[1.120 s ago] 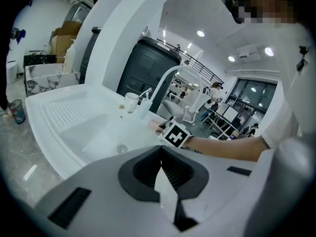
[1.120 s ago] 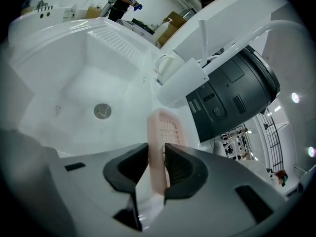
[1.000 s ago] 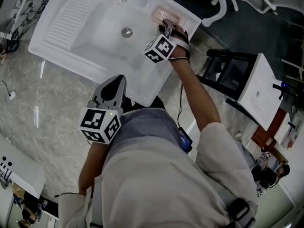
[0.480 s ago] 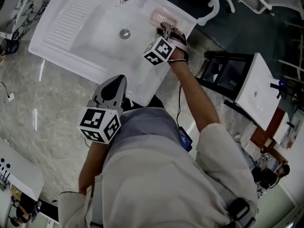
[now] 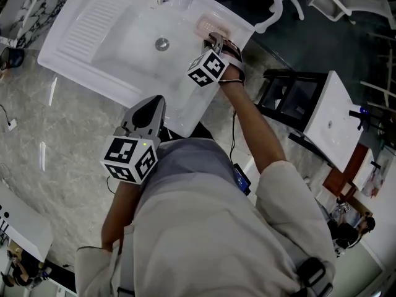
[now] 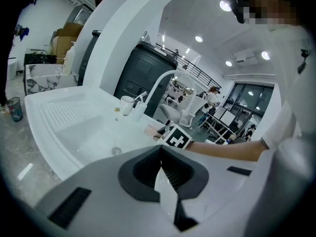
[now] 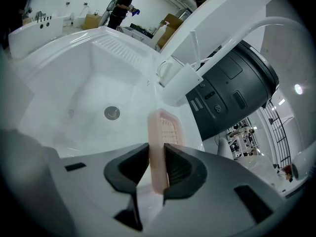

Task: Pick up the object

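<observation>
Right tongs [image 7: 157, 156] pinch one pink soap tray [image 7: 166, 128] at the far right rim of one white sink [image 5: 86, 42], which has one drain [image 5: 162, 43]. Left tongs [image 6: 160, 164] hang near, closed and empty.

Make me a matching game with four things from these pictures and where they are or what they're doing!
Things:
1. pink tray
2. drain
3. cup
4. left gripper

Places or states:
A. shut, holding nothing
B. at the bottom of the sink
C. pinched between the jaws of the right gripper
D. on the sink's back rim

Right pairs: 1-C, 2-B, 3-D, 4-A
</observation>
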Demonstrator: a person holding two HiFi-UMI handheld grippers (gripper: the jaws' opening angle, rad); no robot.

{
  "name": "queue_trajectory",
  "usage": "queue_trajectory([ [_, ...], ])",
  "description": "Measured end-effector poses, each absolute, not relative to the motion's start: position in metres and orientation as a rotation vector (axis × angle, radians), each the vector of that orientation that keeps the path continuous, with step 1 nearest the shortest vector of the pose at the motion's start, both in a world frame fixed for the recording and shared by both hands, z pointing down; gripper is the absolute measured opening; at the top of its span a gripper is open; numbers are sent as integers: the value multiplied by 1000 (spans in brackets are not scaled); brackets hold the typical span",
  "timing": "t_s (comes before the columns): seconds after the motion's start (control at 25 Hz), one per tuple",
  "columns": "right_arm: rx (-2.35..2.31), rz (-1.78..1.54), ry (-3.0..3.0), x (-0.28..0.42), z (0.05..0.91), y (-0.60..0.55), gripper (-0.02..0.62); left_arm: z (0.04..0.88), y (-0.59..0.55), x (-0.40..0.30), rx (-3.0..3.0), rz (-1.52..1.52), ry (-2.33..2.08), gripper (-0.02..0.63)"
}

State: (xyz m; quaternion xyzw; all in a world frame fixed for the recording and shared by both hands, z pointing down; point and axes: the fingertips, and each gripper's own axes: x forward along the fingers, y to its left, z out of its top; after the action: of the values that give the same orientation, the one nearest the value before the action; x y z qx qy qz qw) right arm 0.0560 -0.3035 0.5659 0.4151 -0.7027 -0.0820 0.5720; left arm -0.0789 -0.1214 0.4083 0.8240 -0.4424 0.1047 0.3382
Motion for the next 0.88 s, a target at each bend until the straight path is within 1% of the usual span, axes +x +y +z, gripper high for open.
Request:
queue_trajectory([
  [0.72,968,-177,-1690,49,555,-282,89,405,-114,-86,2139,238,-1212,3],
  [0.88,963,-155,-1712,46,553,-275,89,404,-114,-87,2163,274,-1244,3],
])
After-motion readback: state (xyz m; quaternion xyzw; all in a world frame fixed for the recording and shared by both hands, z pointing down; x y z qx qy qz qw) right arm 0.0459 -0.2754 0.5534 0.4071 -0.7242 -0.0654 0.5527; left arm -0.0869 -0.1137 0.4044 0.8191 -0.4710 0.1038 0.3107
